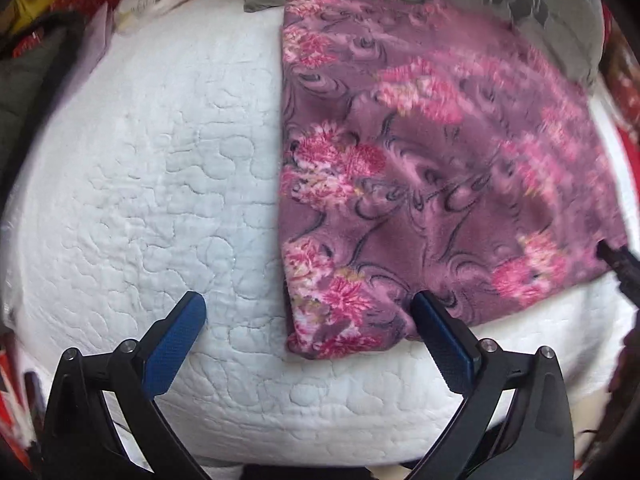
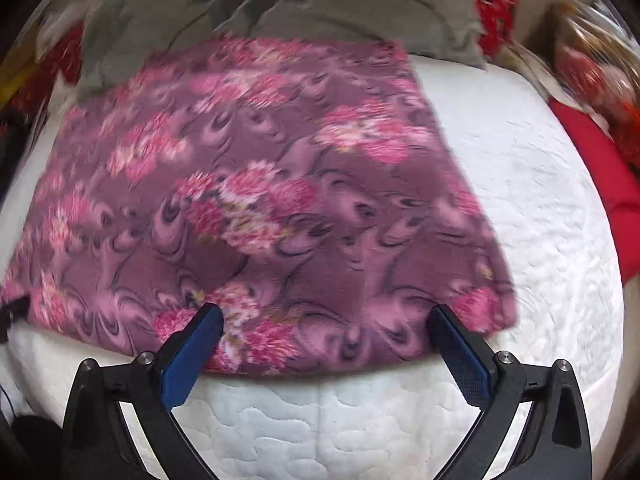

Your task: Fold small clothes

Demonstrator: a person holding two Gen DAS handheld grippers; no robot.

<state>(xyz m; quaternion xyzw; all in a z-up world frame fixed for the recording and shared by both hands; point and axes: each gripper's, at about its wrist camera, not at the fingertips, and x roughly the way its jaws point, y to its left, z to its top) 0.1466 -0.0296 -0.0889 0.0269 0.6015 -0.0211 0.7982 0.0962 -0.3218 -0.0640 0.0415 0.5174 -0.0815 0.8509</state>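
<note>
The folded floral fleece (image 1: pixel 432 168) lies right of centre on the white quilt (image 1: pixel 152 184); left gripper (image 1: pixel 308 308) straddles its near corner, right gripper (image 2: pixel 326 318) its near edge; both gape empty; blur hides contact, probably none.

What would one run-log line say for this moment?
left gripper: open, empty | right gripper: open, empty | floral fleece cloth: flat on white quilted pad

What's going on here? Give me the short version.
A person is folding small clothes with a two-finger tool in each hand. A purple floral fleece garment lies flat on the white quilted pad. Both tools are open and hold nothing: the left tool sits at the garment's near left corner, the right tool over its near edge. A grey cloth lies behind it.
</note>
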